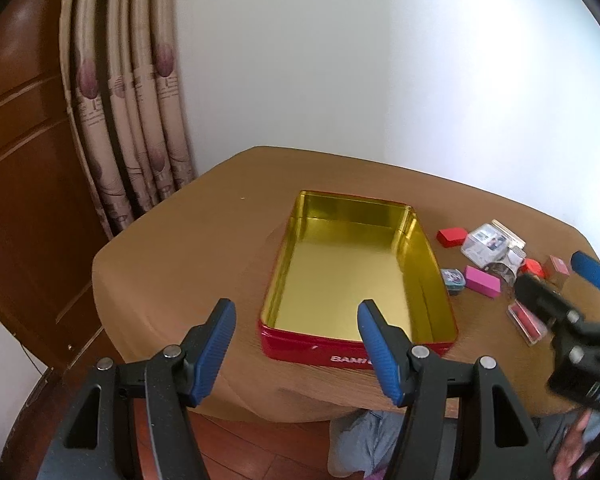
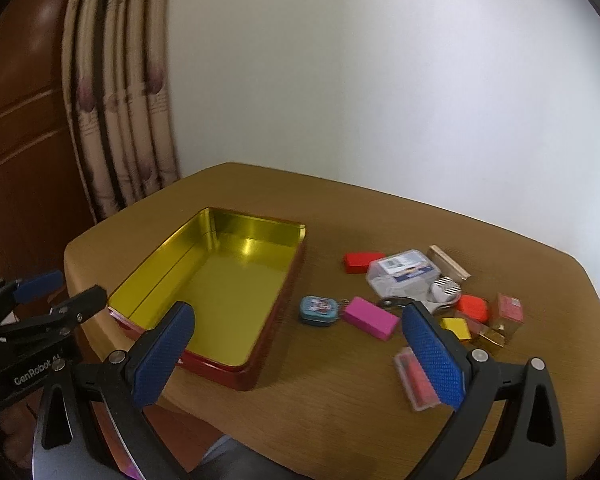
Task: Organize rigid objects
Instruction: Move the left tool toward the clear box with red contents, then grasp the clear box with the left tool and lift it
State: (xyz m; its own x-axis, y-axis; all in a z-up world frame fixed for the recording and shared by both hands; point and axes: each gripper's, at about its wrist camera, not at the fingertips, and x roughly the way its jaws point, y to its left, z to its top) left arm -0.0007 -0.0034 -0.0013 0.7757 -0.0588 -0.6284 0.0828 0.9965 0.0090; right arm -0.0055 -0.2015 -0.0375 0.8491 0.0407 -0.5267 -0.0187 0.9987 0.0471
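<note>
I judge I am at the very start: nothing is packed yet, and both my grippers hang short of the table (image 2: 340,208), near its front edge. The table's brown top carries everything I have to sort.

The biggest thing is the red tin (image 1: 358,354), open, with a shiny gold inside. It lies on the left half of the table and holds nothing at all.

To the right of the tin, apart from it, sits the loose pile. Its largest piece is a clear plastic case (image 2: 404,274) at the back, with a pale wooden block (image 2: 448,262) just behind it and a red block (image 2: 362,262) to its left. Nearer me are a pink block (image 2: 370,317) and, just left of that, a small blue tin (image 2: 318,309). Further right lie an orange piece (image 2: 473,307), a small yellow block (image 2: 456,328) and a reddish box (image 2: 510,309); some of these touch, though I cannot say exactly which. A small clear box with red contents (image 2: 410,376) lies nearest, partly behind my finger.

My left gripper (image 1: 296,350) is spread wide with nothing in it, hovering before the tin's near wall. My right gripper (image 2: 298,354) is likewise wide apart and empty, between tin and pile.

Next, I would bring the right gripper down over one outlying piece, probably the pink block, straddling its narrow sides.
</note>
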